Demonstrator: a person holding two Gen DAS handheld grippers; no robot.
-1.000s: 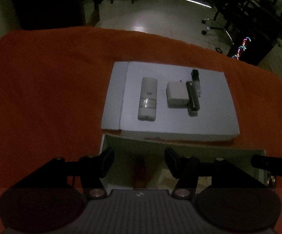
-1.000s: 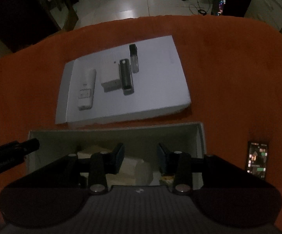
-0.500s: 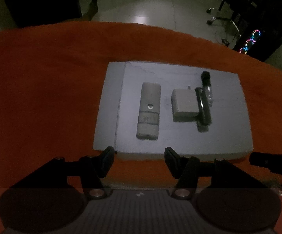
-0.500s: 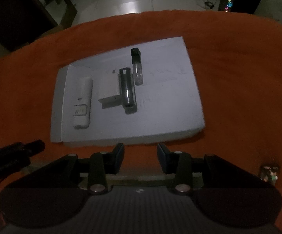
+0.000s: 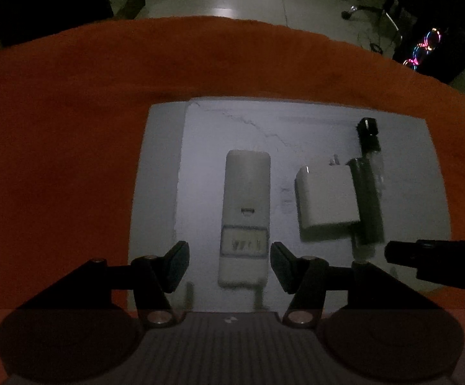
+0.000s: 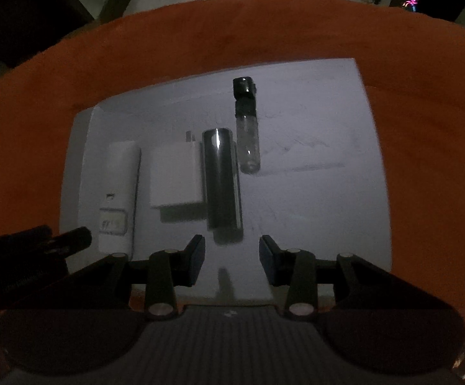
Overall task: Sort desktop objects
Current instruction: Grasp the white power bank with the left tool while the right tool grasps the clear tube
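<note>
Left wrist view: my left tool (image 5: 229,264) is spread wide, nothing between the fingers, touching nothing. It hangs over the near end of the long white remote-like device with a small display window (image 5: 246,215), which lies flat on the pale grey flat board (image 5: 162,173); the fingertips flank the device's near end but I see no contact. Board sits on the orange cloth-covered counter (image 5: 56,128). Just right of the device: white square plug-in charger block (image 5: 325,202), prongs pointing away from me. Touching the charger's right side is the dark glossy cylindrical tube (image 5: 367,202); beyond it, the small clear glass vial with a black cap (image 5: 369,134). The right tool's dark fingertip pokes in at the right edge.

Right wrist view: my right tool (image 6: 232,261) is also spread wide, empty, no contact. It lines up with the near end of the dark tube (image 6: 221,183), which lies lengthwise just ahead of the fingers. Charger (image 6: 176,176) is against the tube's left side; white device (image 6: 118,192) further left, apart from the charger. Vial (image 6: 247,128) lies just right of the tube's far end, cap away from me. All four rest on the board (image 6: 329,192). Left tool's fingertip shows at the left edge, near the white device.
</note>
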